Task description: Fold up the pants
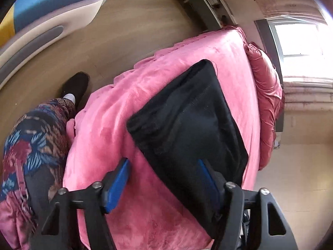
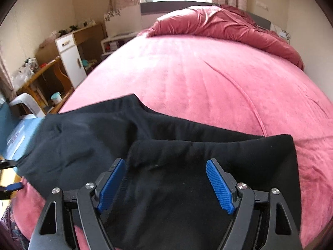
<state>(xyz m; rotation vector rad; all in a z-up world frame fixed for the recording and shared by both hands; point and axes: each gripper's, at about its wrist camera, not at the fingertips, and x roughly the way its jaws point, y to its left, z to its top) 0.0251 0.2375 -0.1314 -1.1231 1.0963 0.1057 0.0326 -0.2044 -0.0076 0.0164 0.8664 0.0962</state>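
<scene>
Two hand-held grippers (image 1: 162, 185) (image 2: 166, 185) agape, holding nothing, above folded black pants (image 2: 166, 156) on pink bed (image 2: 208, 79).

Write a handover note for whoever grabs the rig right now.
Left claw: open, at the near edge of the black pants, one pad over pink bedspread.
Right claw: open above the pants, gripping nothing.
Pants lie partly folded near the bed's front edge, one layer doubled over.
Left: grip the edge, make the remaining folds, smooth flat.
</scene>
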